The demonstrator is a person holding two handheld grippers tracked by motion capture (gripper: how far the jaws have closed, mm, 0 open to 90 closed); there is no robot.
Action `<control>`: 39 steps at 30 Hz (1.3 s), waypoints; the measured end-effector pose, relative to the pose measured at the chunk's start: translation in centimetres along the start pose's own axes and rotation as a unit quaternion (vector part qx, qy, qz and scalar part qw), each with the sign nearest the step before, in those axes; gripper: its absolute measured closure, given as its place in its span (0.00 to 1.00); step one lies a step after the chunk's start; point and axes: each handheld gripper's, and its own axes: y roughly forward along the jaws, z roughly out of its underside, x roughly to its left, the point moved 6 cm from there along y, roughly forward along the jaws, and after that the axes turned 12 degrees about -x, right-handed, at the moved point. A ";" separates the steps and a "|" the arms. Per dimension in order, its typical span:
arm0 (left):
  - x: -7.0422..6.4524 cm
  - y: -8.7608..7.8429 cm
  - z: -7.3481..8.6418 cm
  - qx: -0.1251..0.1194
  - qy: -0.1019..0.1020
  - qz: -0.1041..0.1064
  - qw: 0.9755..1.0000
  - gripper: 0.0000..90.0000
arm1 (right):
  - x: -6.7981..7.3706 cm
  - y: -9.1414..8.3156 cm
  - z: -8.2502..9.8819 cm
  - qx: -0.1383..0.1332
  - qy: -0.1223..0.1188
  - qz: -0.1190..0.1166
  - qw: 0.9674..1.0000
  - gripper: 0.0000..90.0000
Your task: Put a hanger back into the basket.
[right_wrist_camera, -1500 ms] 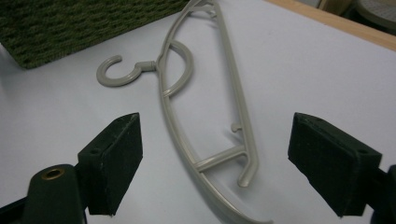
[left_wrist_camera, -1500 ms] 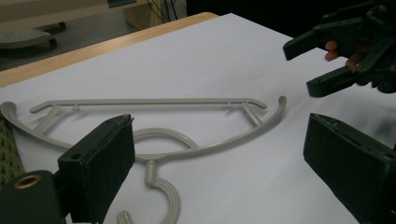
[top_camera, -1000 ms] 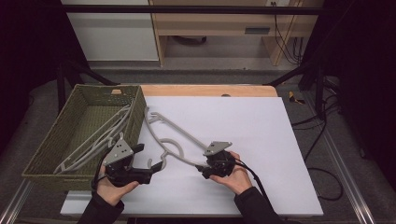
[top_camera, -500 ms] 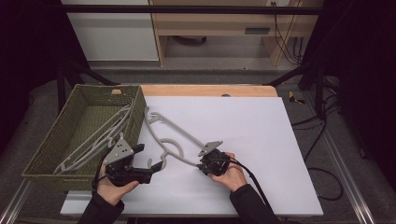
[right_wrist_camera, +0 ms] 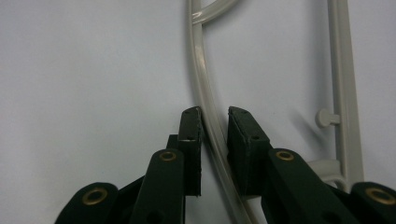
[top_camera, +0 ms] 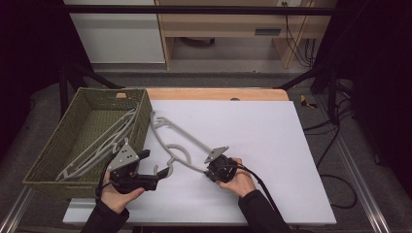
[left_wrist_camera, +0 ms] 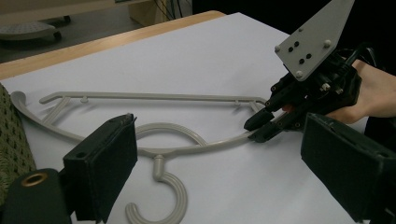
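Surface (top_camera: 272,145): white sheet over a wooden top, wood edge showing at the far side.

Woven basket (top_camera: 63,145): olive green, rectangular, at the left edge of the surface. Holds several grey plastic hangers (top_camera: 104,143) lying slantwise, upper ends resting on the basket's right wall.

Single grey plastic hanger (top_camera: 177,141): lies flat on the white sheet just right of the basket, its far end close to the basket wall (contact cannot be judged from the high view). Hook (left_wrist_camera: 161,196) curls toward the person's side, between the two hands. In the left gripper view the straight bar (left_wrist_camera: 154,96) runs across the far side and the curved shoulder arm sweeps right to the other tool.

Right hand-held gripper (top_camera: 213,170): held low over the sheet at the hanger's right shoulder arm. Jaws have just been closing with the arm (right_wrist_camera: 205,93) between them; in the right gripper view the left pad meets the plastic and the right pad sits tight beside it (pinching the arm). Grey three-cornered plate on top.

Left hand-held gripper (top_camera: 158,177): near the hook, jaws spread wide; in its own view the hook lies on the sheet between and beyond the two pads, untouched.
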 end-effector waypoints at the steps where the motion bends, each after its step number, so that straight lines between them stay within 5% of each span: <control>1: 0.0 0.0 0.0 0.000 -0.001 -0.001 1.000 0.12 | 0.0 0.0 0.0 0.000 0.001 0.003 1.000 0.84; 10: 0.1 -0.1 0.0 0.002 -0.002 -0.004 1.000 0.12 | 2.4 -0.7 0.3 0.011 0.017 -0.043 0.999 0.91; 18: -0.1 0.1 0.3 0.009 -0.003 -0.004 1.000 0.12 | 3.3 -2.2 1.6 0.004 0.071 0.001 0.997 0.91; 24: -0.2 0.2 0.3 0.010 -0.004 -0.005 1.000 0.12 | 2.8 -3.0 2.4 -0.007 0.141 0.055 0.988 0.91; 29: -0.4 0.4 0.6 0.015 -0.007 -0.005 1.000 0.12 | 4.0 -2.9 2.4 -0.019 0.168 0.042 0.985 0.91; 32: -0.6 0.6 0.7 0.020 -0.008 -0.008 1.000 0.13 | 4.7 -2.9 2.1 -0.025 0.190 0.013 0.981 0.89; 35: -0.6 0.7 0.8 0.024 -0.014 -0.013 1.000 0.13 | 4.5 -3.5 1.5 -0.062 0.181 -0.003 0.981 0.81; 39: -0.8 1.4 1.1 0.036 -0.032 -0.013 0.999 0.15 | 2.6 -6.0 0.7 -0.099 0.176 0.026 0.979 0.71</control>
